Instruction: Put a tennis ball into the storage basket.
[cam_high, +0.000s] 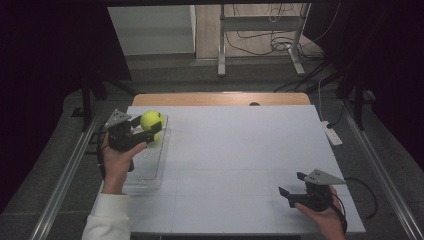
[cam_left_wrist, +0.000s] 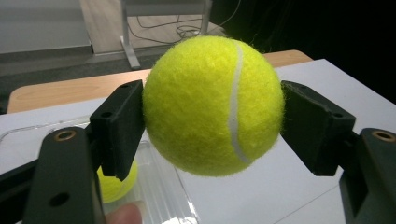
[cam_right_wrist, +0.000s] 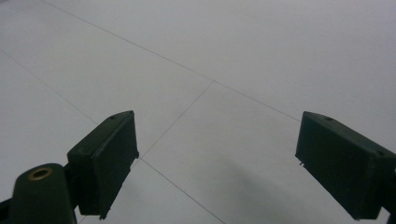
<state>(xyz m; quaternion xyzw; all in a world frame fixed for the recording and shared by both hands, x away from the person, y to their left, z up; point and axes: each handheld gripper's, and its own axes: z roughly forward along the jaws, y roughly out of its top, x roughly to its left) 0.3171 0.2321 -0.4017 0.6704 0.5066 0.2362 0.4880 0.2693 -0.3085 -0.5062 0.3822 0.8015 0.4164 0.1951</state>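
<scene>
- The left gripper (cam_high: 146, 127) sits in the left-middle of the high view, its jaws clamped on a yellow tennis ball (cam_high: 151, 120), one pad on each side.
- In the left gripper view that ball (cam_left_wrist: 213, 105) fills the centre, lifted clear of the surface, its white seam curving down the right half.
- Below it lies a clear plastic tray (cam_high: 150, 170) at the white table's (cam_high: 240, 155) left edge; a second tennis ball (cam_left_wrist: 114, 184) rests in the tray, low left in the left gripper view.
- The right gripper (cam_high: 292, 184) is at the lower right of the high view, jaws spread wide with nothing between them, just above bare tabletop.
</scene>
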